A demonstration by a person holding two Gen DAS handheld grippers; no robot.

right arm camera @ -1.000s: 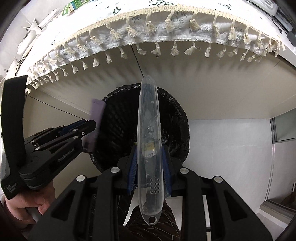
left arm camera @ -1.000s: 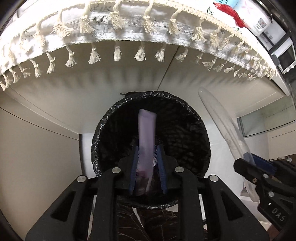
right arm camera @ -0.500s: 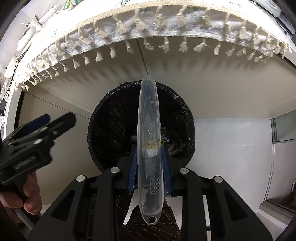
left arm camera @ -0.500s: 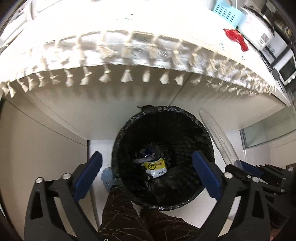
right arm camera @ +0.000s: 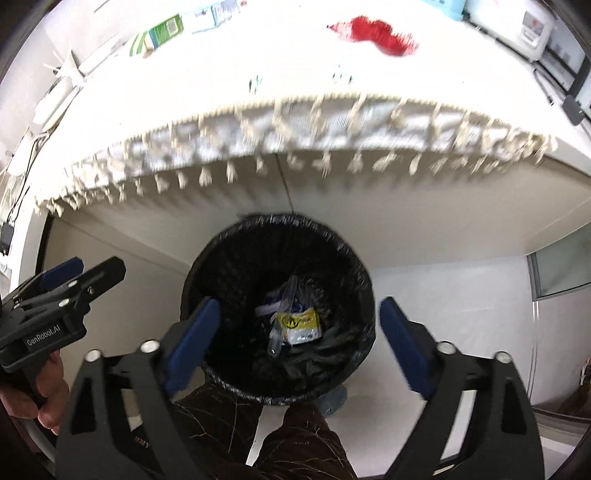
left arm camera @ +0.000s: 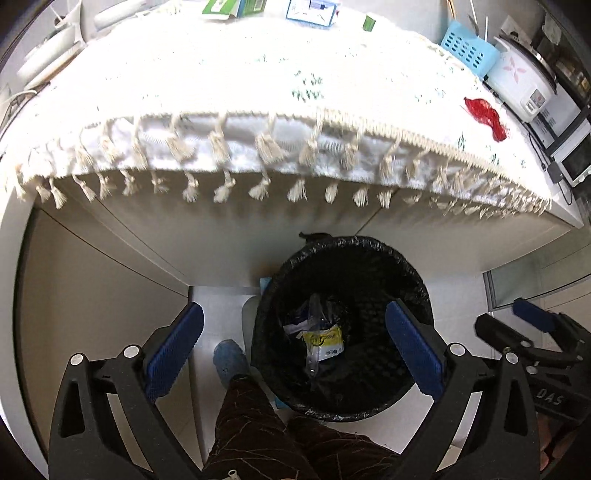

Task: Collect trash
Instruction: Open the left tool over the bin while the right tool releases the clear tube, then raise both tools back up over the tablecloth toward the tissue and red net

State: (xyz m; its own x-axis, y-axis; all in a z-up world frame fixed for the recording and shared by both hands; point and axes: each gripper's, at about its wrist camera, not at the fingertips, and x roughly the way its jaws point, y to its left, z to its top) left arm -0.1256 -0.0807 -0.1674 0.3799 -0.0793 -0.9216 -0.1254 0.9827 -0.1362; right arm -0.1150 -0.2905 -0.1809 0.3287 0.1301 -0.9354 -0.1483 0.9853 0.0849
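A black bin (left arm camera: 351, 244) (right arm camera: 277, 220) lined with a black bag stands on the floor under the table edge. In it lie a clear plastic case (left arm camera: 314, 332) (right arm camera: 285, 302), a yellow-labelled packet (left arm camera: 325, 341) (right arm camera: 300, 325) and other scraps. My left gripper (left arm camera: 293, 314) hangs above the bin's left side, open and empty. Above the bin, my right gripper (right arm camera: 300, 305) has its jaws opening, with nothing between them. Each gripper shows at the edge of the other's view. A red wrapper (left arm camera: 484, 114) (right arm camera: 373, 33) lies on the tablecloth.
A white fringed tablecloth (left arm camera: 258, 110) (right arm camera: 258, 110) covers the table above the bin. On it are green cartons (right arm camera: 159, 33), a blue basket (left arm camera: 467, 48) and a rice cooker (left arm camera: 521, 85). The person's dark trouser legs (left arm camera: 258, 424) and a blue slipper (left arm camera: 229, 360) are beside the bin.
The left gripper opened and its purple tube dropped into the bin. The right gripper then opened and the clear case fell in. Both hands rose, showing more of the tabletop.
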